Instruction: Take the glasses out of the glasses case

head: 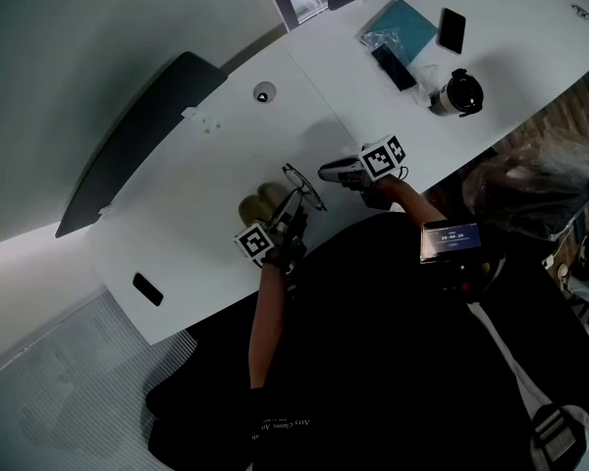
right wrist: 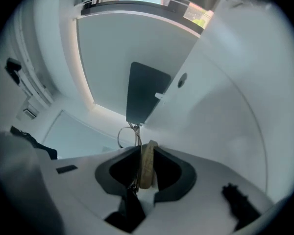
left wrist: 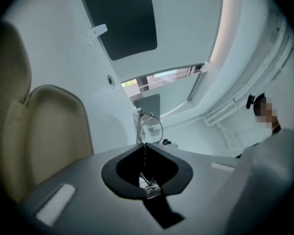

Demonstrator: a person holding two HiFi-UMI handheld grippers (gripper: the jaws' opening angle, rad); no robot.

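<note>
The glasses (head: 304, 185) are out of the tan glasses case (head: 260, 205), just beside it over the white tabletop (head: 226, 155), between the two grippers. The case lies open, its lid raised. The left gripper (left wrist: 145, 144) has its tongs pressed together on a thin metal arm of the glasses, with one lens standing upright just past the tips. The right gripper (right wrist: 141, 144) has its tongs a little apart: the wire frame runs through the gap without being pinched, and a tan strip, the case's colour, shows there too. Whether the glasses touch the tabletop cannot be told.
</note>
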